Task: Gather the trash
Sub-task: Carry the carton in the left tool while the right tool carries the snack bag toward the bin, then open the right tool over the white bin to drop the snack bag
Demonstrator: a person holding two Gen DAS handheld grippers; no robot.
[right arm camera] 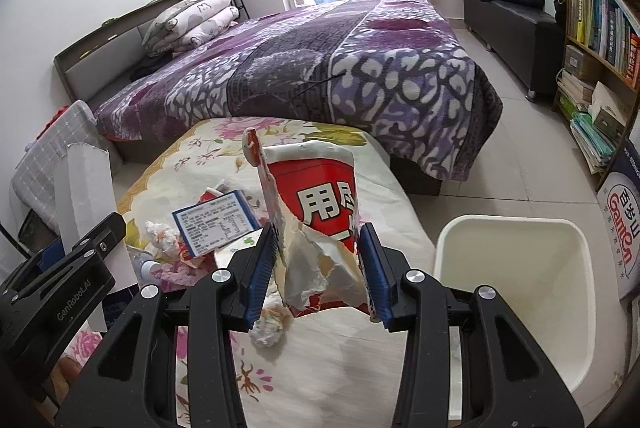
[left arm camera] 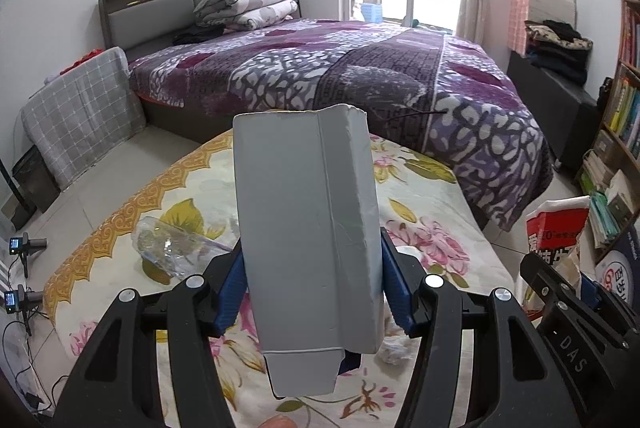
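Both my grippers hold trash above the flowered table.
My left gripper (left arm camera: 314,292) clamps a grey box (left arm camera: 308,228); my right gripper (right arm camera: 318,272) clamps a torn red carton (right arm camera: 316,212), left of the white bin (right arm camera: 512,292).

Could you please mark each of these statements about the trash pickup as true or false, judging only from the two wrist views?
1. The left hand-held gripper is shut on a grey cardboard box. True.
2. The right hand-held gripper is open and holds nothing. False: it is shut on a torn red and white carton.
3. A white bin stands on the floor to the right of the floral cloth. True.
4. The white bin already holds the blue labelled box. False: that box lies on the floral cloth among other scraps.
5. A crumpled tissue lies on the floral cloth. True.
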